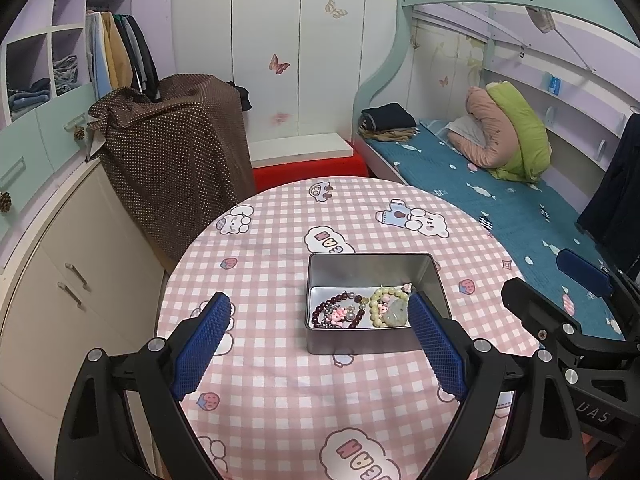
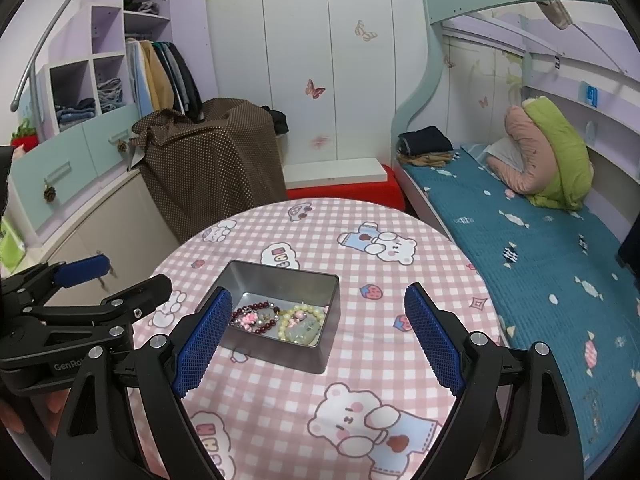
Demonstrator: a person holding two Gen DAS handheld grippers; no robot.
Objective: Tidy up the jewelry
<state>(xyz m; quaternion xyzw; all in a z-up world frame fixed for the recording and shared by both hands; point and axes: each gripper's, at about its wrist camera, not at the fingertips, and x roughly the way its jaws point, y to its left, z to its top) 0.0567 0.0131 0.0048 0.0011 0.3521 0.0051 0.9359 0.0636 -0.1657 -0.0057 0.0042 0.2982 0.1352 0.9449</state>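
I'm holding my left gripper and right gripper spread wide, pinching nothing. The metal tin is sitting mid-table on the pink checked tablecloth, with the dark red bracelet and pale green bracelet inside. One gripper is reading "GenRo", cloth bubbles "BEAN".

The pink-and-white checked tablecloth carries white cloud badges printed "BEAN", one just beyond the grey metal tin. Left of the tin, the black left gripper reads "GenRo", cut off.
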